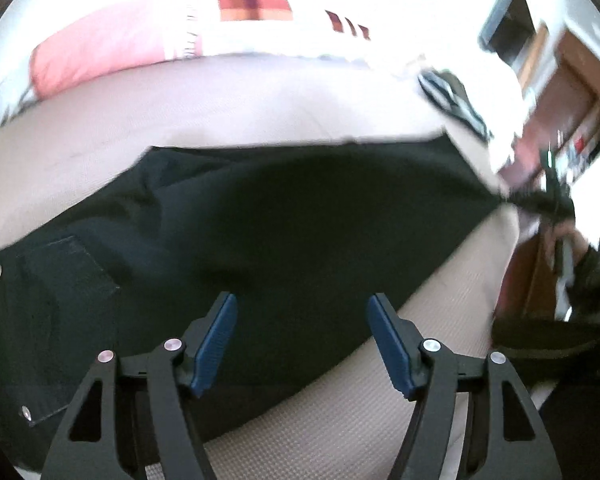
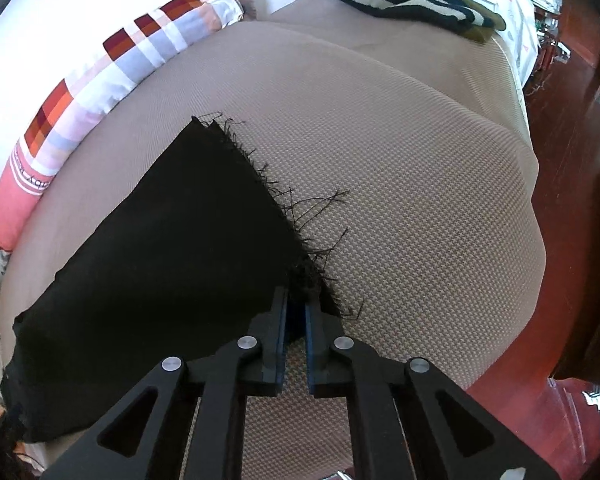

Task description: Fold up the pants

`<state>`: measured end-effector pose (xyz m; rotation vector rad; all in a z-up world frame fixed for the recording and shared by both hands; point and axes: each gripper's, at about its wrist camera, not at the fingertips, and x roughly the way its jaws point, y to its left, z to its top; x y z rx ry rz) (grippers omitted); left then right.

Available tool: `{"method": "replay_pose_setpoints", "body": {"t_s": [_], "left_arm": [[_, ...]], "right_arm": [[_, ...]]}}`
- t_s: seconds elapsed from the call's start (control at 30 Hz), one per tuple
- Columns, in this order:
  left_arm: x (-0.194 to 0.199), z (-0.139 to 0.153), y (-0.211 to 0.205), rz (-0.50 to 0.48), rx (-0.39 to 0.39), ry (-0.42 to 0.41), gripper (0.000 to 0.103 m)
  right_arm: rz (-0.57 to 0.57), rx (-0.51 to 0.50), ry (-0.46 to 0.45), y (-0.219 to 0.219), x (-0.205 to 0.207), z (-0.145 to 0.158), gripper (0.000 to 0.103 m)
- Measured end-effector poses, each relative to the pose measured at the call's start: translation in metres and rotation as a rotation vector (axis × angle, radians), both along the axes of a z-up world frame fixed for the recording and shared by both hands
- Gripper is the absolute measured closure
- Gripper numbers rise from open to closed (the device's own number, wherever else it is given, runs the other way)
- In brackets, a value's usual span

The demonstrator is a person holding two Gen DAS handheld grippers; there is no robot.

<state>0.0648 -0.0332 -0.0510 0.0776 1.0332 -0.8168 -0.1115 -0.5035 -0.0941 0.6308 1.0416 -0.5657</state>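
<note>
Black pants (image 1: 260,220) lie across a beige bed cover (image 1: 240,104), with a back pocket and rivets at the left of the left wrist view. My left gripper (image 1: 302,308) is open just above the pants, holding nothing. My right gripper (image 2: 296,304) is shut on the frayed hem corner of the pants' leg (image 2: 172,240), which lies flat on the cover (image 2: 400,200). The right gripper also shows at the far right of the left wrist view (image 1: 556,200), holding the leg end.
A pink and checked pillow (image 2: 80,120) lies along the bed's far edge. A striped dark garment (image 2: 404,0) sits at the bed's far corner. The bed edge drops to a red-brown wooden floor (image 2: 572,240) on the right.
</note>
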Motion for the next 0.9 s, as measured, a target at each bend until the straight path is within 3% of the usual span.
{"method": "replay_pose_setpoints", "body": {"t_s": [0.03,0.2,0.47,0.67,0.9], "left_arm": [[0.003,0.000,0.005,0.026,-0.012,0.004,0.034],[0.021,-0.015,0.012,0.161,0.082,-0.019,0.034],[0.031,-0.033,0.014,0.254,0.113,0.009,0.034],[0.031,-0.043,0.018,0.319,0.125,0.045,0.034],[0.032,-0.045,0.013,0.353,0.156,0.049,0.034]], "right_arm": [[0.000,-0.003,0.007,-0.001,-0.001,0.003,0.089],[0.039,-0.001,-0.061,-0.018,0.008,0.029,0.088],[0.262,0.245,-0.192,-0.058,0.093,0.028,0.087],[0.323,0.297,-0.166,-0.076,0.147,0.009,0.087],[0.406,0.316,-0.112,-0.083,0.174,-0.007,0.087]]}}
